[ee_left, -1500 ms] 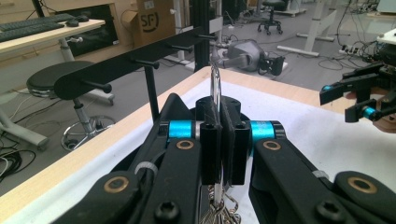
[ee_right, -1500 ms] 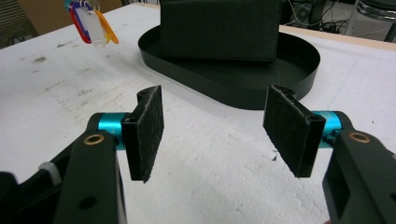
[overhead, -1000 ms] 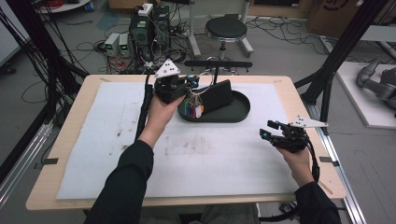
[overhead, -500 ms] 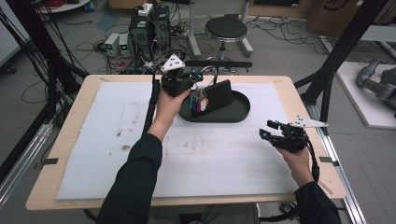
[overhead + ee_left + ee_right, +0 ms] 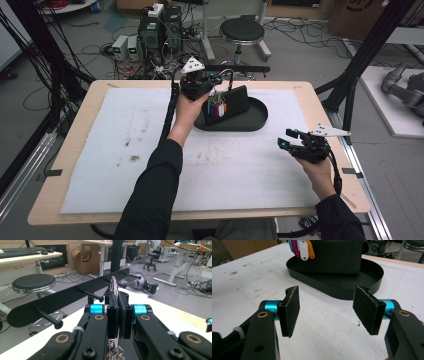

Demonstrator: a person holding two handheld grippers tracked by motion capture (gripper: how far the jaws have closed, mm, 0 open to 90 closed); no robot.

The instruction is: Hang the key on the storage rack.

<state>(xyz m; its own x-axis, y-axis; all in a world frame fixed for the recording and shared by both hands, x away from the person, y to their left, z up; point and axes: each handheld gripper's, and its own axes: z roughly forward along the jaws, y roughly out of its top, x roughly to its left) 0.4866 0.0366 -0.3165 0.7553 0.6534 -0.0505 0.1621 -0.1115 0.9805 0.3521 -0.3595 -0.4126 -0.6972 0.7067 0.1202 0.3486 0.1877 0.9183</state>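
Observation:
My left gripper [image 5: 216,81] is shut on a metal key ring [image 5: 114,284] over the far edge of the table. A bunch of coloured key tags [image 5: 216,107] hangs below its jaws. Just past the ring stands a black bar rack [image 5: 62,299] with short pegs [image 5: 93,295]; the ring is close to a peg, and I cannot tell if it touches. Behind the tags a black pouch [image 5: 236,101] stands in a black oval tray [image 5: 256,121]. My right gripper [image 5: 288,139] rests low at the table's right side, open and holding nothing [image 5: 326,308], facing the tray [image 5: 372,277].
A white mat [image 5: 100,145] covers the wooden table. Beyond the far edge are a round stool [image 5: 241,31], electronics boxes [image 5: 150,30] and cables on the floor. A black frame post [image 5: 360,65] rises at the right.
The left hand has carried the key ring and tags to the right and farther away, toward the peg rack. The right hand has stayed in place.

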